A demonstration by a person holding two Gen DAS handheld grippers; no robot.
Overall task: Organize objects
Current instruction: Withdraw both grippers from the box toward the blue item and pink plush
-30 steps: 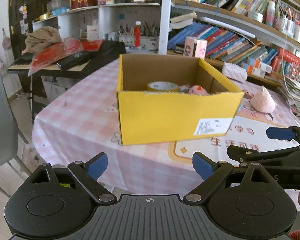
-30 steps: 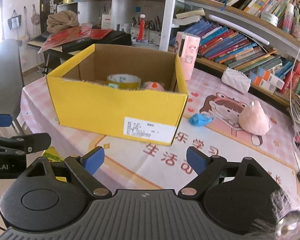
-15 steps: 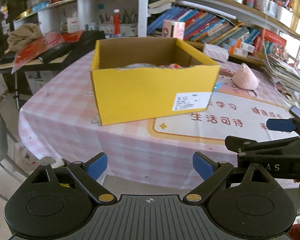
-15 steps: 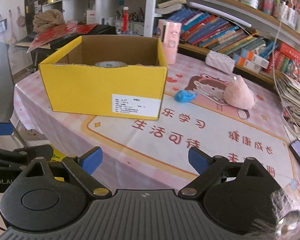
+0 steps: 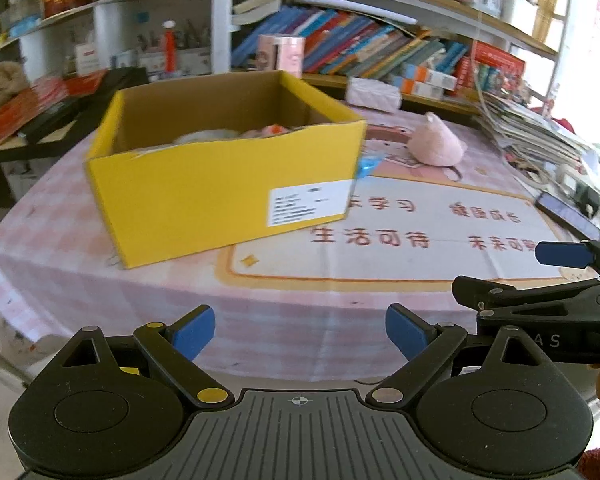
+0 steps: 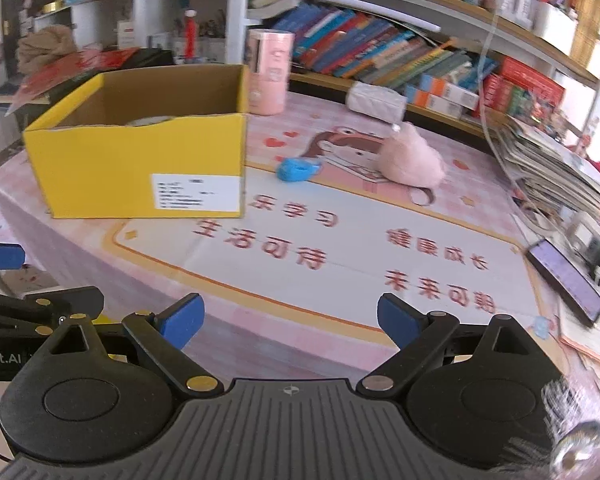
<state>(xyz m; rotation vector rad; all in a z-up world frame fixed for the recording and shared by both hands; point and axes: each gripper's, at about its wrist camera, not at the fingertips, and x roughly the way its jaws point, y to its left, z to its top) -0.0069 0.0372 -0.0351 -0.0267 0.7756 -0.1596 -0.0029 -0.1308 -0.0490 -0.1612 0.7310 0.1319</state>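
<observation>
While both the left gripper [image 5: 300,332] and right gripper [image 6: 290,318] are hanging wide open and empty, the pink plush [image 6: 410,158] and blue thing [image 6: 296,169], maybe a wrapper, are sitting beside the yellow box [image 6: 140,172], so a rushed grab is risking knocking them away.

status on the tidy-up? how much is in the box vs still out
Done: the yellow box already holds a tape roll and something pink. In hand: nothing; the left claw and right claw are both open and empty, short of the table. Left: the blue item, pink plush and pink tube are still out.
</observation>
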